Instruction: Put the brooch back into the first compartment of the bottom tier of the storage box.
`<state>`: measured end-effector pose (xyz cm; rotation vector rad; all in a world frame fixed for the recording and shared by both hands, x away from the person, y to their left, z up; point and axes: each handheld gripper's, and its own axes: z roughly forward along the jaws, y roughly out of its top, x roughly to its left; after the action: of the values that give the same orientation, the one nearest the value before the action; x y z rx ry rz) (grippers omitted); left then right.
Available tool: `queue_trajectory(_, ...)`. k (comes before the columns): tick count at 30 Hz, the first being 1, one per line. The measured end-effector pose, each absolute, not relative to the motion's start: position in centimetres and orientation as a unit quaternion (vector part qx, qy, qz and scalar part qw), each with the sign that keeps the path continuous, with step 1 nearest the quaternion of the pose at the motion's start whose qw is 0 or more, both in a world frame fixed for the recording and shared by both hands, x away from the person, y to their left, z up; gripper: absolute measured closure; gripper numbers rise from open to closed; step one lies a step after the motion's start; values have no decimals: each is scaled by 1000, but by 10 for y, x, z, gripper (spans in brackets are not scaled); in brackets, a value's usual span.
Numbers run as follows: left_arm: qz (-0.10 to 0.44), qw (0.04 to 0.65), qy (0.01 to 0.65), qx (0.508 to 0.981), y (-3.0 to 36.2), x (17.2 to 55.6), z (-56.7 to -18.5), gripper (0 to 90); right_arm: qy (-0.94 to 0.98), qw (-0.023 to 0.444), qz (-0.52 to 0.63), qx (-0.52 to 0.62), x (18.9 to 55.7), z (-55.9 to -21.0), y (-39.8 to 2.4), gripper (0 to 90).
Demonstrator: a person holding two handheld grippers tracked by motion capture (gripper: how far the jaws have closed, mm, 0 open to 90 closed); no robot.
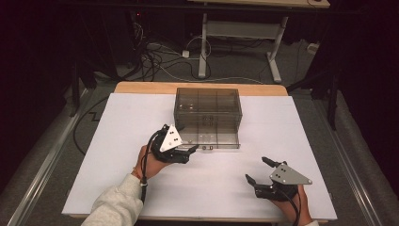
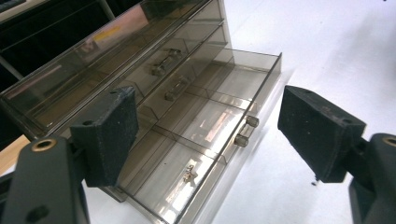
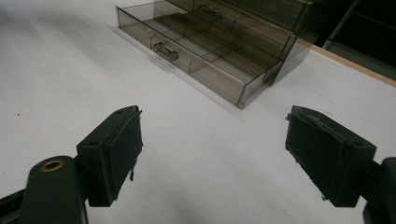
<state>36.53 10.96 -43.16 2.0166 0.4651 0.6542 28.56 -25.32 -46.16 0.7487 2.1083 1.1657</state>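
A smoky see-through drawer cabinet (image 1: pixel 208 106) stands at the middle back of the white table top (image 1: pixel 117 155). Its bottom drawer (image 1: pixel 214 140) is pulled out toward me, with dividers inside and a two-post handle (image 2: pixel 245 131) on its front. A small metal piece (image 2: pixel 189 173) lies in one front compartment. My left gripper (image 1: pixel 187 143) hovers open at the drawer's front left corner, its pads (image 2: pixel 112 135) spread over the drawer with nothing between them. My right gripper (image 1: pixel 256 169) is open over bare table, front right and apart from the drawer (image 3: pixel 196 56).
The table's wooden far edge (image 1: pixel 197 87) shows behind the cabinet. On the floor beyond are a tangle of cables (image 1: pixel 160 61) and the white legs of another desk (image 1: pixel 203 47). Dark floor gaps run along both table sides.
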Motion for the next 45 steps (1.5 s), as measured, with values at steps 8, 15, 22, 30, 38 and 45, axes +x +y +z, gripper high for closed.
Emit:
queue_trajectory(8, 270, 467, 178, 823, 110, 358, -429, 198, 796, 304, 441, 282, 285, -461, -253, 186)
queue_trajectory(15, 273, 468, 171, 823, 111, 351, -427, 198, 797, 305, 440, 280, 285, -461, -252, 186)
queue_trajectory(22, 278, 466, 164, 824, 113, 345, -425, 198, 797, 305, 440, 279, 285, -461, -251, 186)
queue_trajectory(30, 278, 471, 157, 823, 115, 337, -423, 198, 797, 305, 441, 278, 285, -461, -251, 187)
queue_trajectory(38, 286, 468, 148, 823, 118, 330, -424, 198, 797, 304, 441, 277, 284, -461, -250, 187)
queue_trajectory(45, 295, 468, 146, 821, 125, 324, -424, 198, 798, 305, 442, 275, 284, -460, -249, 187)
